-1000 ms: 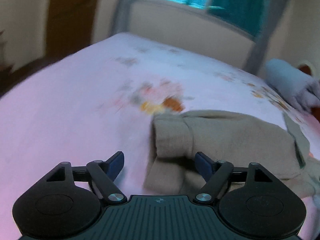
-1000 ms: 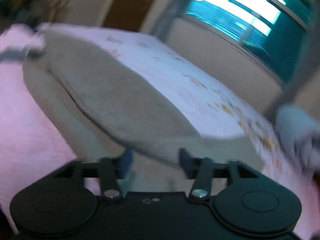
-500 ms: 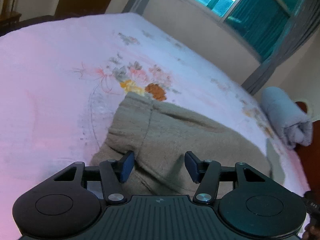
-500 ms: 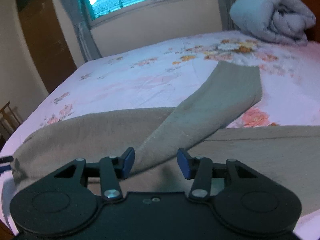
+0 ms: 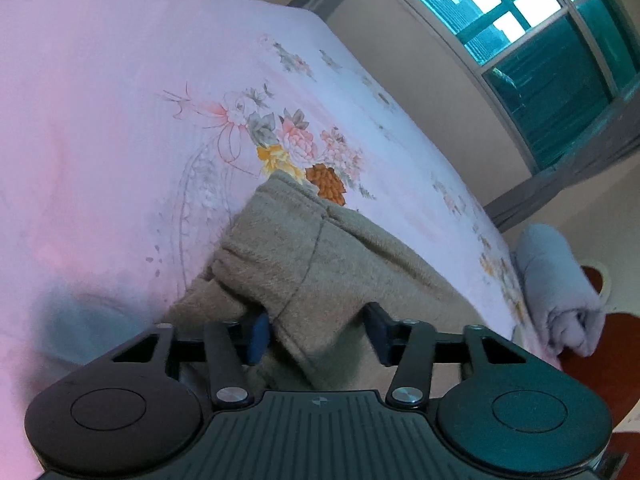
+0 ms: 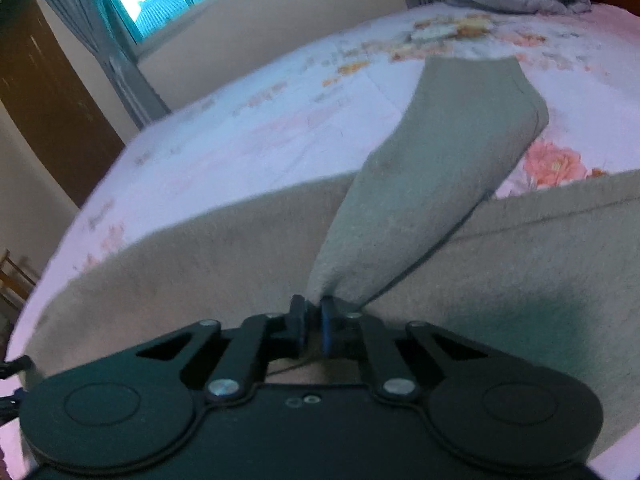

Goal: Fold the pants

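One pants [image 6: 432, 184] leg runs forward from pinching right claw [image 6: 313, 322]; left claw [image 5: 318, 334] gapes.

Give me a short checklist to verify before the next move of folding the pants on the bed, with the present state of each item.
1. Right gripper shut on the pants: ok, cloth is pinched between its fingers.
2. Left gripper shut on the pants: not ok, it is open with cloth between its fingers.
3. The held leg is free to lift: ok, it lies on top of the other leg.
4. Bed has bare sheet beside the pants: ok.
5. Rolled blanket is apart from the pants: ok.
6. Legs lined up edge to edge: cannot tell.
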`<state>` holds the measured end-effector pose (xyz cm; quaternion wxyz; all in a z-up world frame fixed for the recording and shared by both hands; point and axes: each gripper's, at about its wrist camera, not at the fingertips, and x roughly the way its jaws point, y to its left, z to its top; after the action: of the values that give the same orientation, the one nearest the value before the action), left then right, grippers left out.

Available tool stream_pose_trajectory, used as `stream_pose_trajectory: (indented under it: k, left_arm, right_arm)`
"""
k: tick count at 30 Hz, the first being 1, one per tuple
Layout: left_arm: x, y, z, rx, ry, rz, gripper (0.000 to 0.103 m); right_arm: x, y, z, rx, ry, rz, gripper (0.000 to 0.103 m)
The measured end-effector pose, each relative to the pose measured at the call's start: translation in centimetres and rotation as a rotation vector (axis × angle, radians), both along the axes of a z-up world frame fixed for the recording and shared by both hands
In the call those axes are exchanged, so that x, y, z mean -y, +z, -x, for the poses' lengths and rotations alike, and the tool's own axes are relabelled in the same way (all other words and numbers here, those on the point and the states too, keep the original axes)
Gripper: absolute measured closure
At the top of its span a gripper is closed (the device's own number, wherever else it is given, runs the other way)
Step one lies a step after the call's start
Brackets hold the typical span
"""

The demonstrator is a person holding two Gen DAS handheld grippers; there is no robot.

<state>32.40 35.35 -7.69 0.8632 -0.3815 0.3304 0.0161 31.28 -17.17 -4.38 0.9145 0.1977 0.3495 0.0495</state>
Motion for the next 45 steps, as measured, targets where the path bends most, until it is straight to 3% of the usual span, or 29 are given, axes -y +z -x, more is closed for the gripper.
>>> stream_pose_trajectory:
  k: [2,6,11,15,17,19,20,21,23,32,34,36,39,45]
  left_arm:
    - [-0.1,-0.1,-0.2,-0.002,0.003,0.005,0.06]
    - [0.2,-0.2,-0.8,0.002,-0.005,0.004,0.082]
    - [1.7,4.3,0.5,0.142,-0.082,-0.034,0.085]
    - [1.9,5.6,2.7,0.155,-0.13,-0.043,0.085]
    - [2.4,4.3,3.1,0.077,-0.176,-0.11,0.085]
    - [3.0,1.1,2.7,-0.048,-0.205,-0.19,0.085]
    - [3.0,0.0,2.7,-0.076,-0.203,-0.191,0.085]
    - [2.8,-0.8,3.0,-0.068,-0.185,-0.16,0.085]
    - [2.6,-0.8,3.3,-0.045,-0.164,-0.154,0.085]
    - [2.4,4.6,1.9,0.114,-0.151,-0.25,0.085]
    - [1.7,2.8,1.0,0.015,-0.149,-0.248,0.085]
    - [1.1,-0.4,0.5,-0.088,-0.165,-0.202,0.083]
    - [0.9,-0.5,1.3,-0.049,-0.152,-0.174,0.082]
    - [0.9,0.4,1.9,-0.029,-0.156,-0.2,0.081]
  right_arm:
    - [0.5,0.8,0.8,0.039,0.005,0.004,0.103]
    - [1.0,1.9,1.7,0.079,0.023,0.016,0.103]
    - [2.6,4.8,3.1,0.171,0.008,0.01,0.103]
    - [5.0,7.8,6.4,0.25,0.031,0.014,0.103]
    - [5.3,7.2,7.9,0.225,0.054,0.029,0.103]
    - [4.8,4.0,8.5,0.145,0.086,0.099,0.103]
    - [4.7,2.2,8.2,0.089,0.088,0.108,0.103]
    - [4.6,0.2,7.9,0.035,0.079,0.088,0.103]
    - [4.8,-1.0,8.2,0.033,0.048,0.051,0.103]
    - [4.2,3.0,8.3,0.16,0.047,0.013,0.103]
    - [3.8,2.1,8.1,0.147,0.059,0.033,0.103]
    - [3.9,-0.4,7.4,0.05,0.05,0.058,0.103]
    - [5.2,-2.3,7.7,0.004,0.006,0.021,0.103]
    - [6.0,-1.1,8.2,0.049,-0.007,0.002,0.103]
